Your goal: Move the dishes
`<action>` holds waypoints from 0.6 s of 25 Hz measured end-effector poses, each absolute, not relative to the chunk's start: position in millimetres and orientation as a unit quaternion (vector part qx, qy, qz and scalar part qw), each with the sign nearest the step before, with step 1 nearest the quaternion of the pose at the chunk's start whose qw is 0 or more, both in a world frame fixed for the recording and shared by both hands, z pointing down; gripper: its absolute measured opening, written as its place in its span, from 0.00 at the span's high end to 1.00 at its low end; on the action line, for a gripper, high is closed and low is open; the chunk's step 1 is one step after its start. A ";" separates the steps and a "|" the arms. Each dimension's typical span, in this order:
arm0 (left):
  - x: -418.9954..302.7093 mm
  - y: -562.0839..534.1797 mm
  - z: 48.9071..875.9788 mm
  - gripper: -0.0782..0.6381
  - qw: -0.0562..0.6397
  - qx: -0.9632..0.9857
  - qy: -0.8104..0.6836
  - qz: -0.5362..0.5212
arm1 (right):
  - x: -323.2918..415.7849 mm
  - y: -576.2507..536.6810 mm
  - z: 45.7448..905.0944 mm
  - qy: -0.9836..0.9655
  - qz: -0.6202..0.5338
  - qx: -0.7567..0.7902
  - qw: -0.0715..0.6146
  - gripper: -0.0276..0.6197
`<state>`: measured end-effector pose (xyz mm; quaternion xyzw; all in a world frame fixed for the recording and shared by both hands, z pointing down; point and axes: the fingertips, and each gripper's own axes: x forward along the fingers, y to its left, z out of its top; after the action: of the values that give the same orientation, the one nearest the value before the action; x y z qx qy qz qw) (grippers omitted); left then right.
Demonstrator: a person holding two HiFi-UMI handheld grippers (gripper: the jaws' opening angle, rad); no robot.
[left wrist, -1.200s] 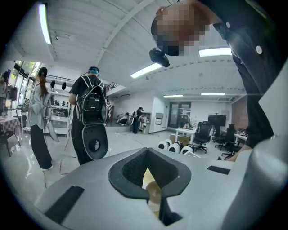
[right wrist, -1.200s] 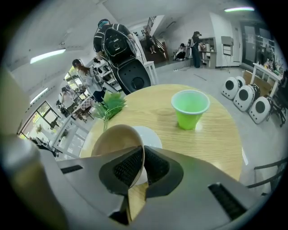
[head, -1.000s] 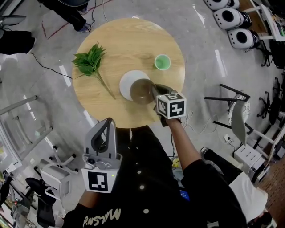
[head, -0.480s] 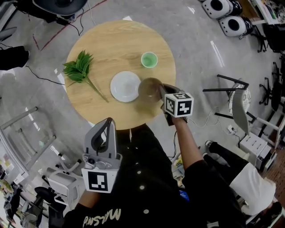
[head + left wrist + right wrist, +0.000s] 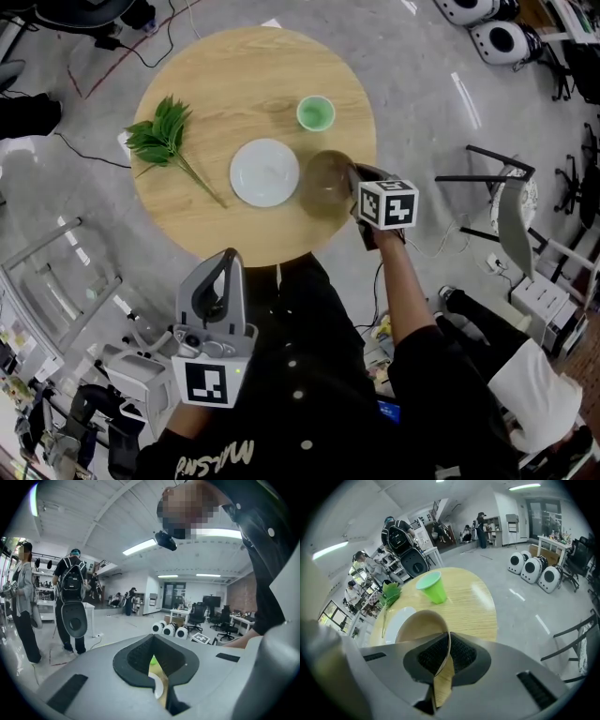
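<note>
A brown bowl (image 5: 325, 183) is over the right part of the round wooden table (image 5: 244, 75), just right of the white plate (image 5: 265, 172). My right gripper (image 5: 352, 180) is shut on the bowl's near rim; in the right gripper view the thin rim (image 5: 446, 641) runs between the pads. I cannot tell if the bowl touches the table. A green cup (image 5: 315, 113) stands behind it, and a leafy sprig (image 5: 161, 136) lies at the left. My left gripper (image 5: 225, 259) is held low by the person's body, off the table, jaws together and empty (image 5: 154, 663).
A metal chair (image 5: 497, 220) stands right of the table, white round units (image 5: 502, 39) at the top right, cables (image 5: 84, 141) on the floor at the left, and rolling chairs (image 5: 103, 412) at the lower left. People (image 5: 70, 602) stand across the room.
My right gripper has carried the bowl to the right, from over the white plate to beside it. The plate now shows whole. The left gripper looks unmoved.
</note>
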<state>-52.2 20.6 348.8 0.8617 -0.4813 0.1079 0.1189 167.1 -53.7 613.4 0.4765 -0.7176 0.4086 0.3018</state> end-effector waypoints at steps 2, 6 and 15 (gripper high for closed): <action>-52.0 19.9 352.7 0.88 0.121 0.861 -0.481 0.111 | 165.2 -55.2 617.2 -0.720 0.408 0.471 0.303 0.93; -51.1 19.3 357.9 0.88 0.124 0.861 -0.480 0.115 | 163.4 -58.6 618.4 -0.724 0.404 0.472 0.300 0.93; -46.3 22.6 349.8 0.88 0.120 0.862 -0.479 0.112 | 169.6 -56.4 604.5 -0.734 0.388 0.478 0.288 0.73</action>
<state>-46.3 22.6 349.8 0.8621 -0.4795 0.1121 0.1196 169.6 -56.4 604.5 0.4775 -0.7340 0.3877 0.2879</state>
